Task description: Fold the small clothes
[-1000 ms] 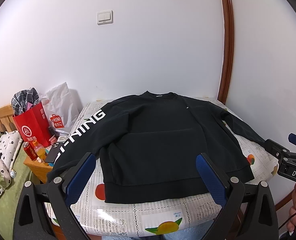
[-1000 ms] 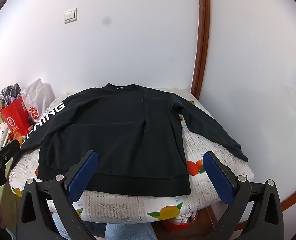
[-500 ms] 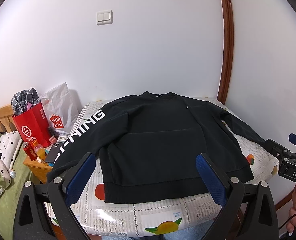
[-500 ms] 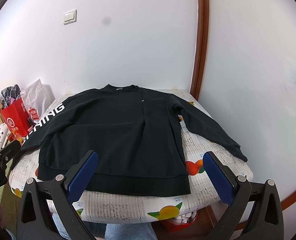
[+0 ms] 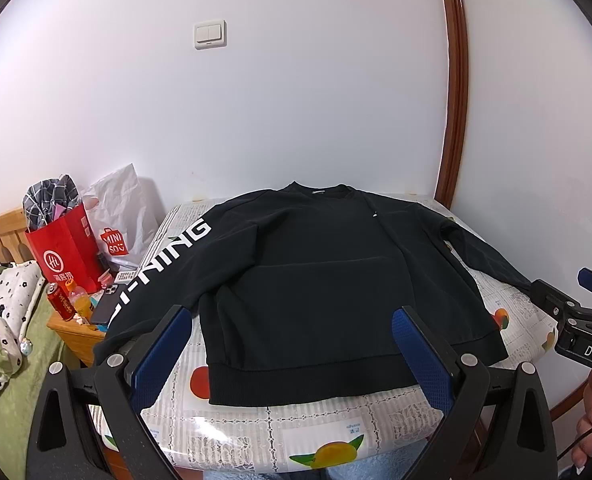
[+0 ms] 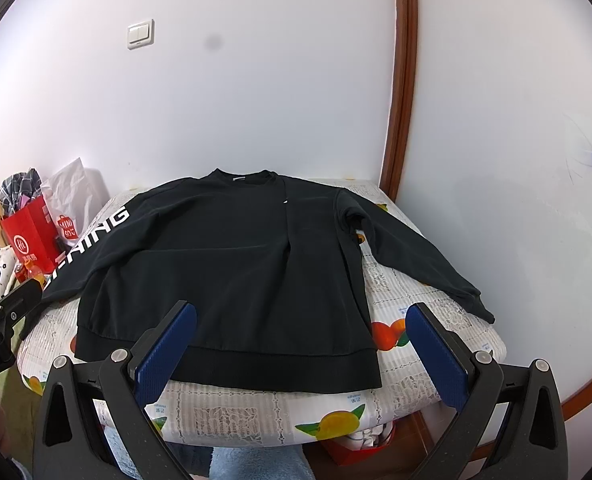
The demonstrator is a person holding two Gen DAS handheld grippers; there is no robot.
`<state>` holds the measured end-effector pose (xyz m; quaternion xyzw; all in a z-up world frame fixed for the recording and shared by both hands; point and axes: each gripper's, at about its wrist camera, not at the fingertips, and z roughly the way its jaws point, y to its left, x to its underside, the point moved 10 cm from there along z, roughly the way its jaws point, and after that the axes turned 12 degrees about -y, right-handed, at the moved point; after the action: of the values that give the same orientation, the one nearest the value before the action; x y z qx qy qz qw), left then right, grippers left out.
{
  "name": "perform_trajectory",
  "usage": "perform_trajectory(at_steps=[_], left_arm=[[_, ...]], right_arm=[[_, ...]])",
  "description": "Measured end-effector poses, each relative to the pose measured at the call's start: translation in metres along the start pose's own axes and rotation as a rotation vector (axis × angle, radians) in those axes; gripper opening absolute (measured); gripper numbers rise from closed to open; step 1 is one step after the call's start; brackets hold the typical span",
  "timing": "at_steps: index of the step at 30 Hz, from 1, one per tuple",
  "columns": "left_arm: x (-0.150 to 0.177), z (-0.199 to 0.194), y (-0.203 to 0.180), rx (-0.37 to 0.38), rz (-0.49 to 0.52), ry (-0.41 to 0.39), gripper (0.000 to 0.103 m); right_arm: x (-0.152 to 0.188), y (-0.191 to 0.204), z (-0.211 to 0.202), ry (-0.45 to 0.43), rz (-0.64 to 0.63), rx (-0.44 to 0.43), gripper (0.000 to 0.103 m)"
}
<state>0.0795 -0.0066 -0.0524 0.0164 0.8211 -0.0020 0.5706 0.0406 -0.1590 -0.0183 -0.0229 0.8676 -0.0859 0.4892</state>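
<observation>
Nearest the camera, the left gripper (image 5: 291, 352) hangs above the table's front edge with its blue pads spread wide, nothing between them. The right gripper (image 6: 302, 350) is likewise wide apart and empty, just short of the hem.

Beyond them the black sweatshirt (image 5: 320, 280) lies flat, front up, on the table (image 5: 255, 436), which wears a fruit-printed cloth. Its hem is toward the grippers and its collar toward the wall. The sleeve with white lettering drapes off the left edge; the plain sleeve (image 6: 420, 256) runs to the right edge, its cuff just overhanging.

Left of the table, a wooden nightstand (image 5: 75, 332) carries a red can, an orange bottle and a dark phone. Behind them a red paper bag (image 5: 63, 256) holds checked cloth, and a white shopping bag (image 5: 119, 220) leans beside it, its contents hidden. The first letters on the sleeve are cut off by folds. A light switch (image 5: 210, 35) sits on the far wall.
</observation>
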Motion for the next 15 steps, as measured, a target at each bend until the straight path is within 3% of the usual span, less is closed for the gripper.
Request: perform_trajectory(at_steps=[15], left_arm=[[0.0019,-0.0005,-0.0005,0.002,-0.003,0.002,0.101]], right_arm=[[-0.0002,0.0005,-0.0006,-0.001,-0.002,0.000,0.103]])
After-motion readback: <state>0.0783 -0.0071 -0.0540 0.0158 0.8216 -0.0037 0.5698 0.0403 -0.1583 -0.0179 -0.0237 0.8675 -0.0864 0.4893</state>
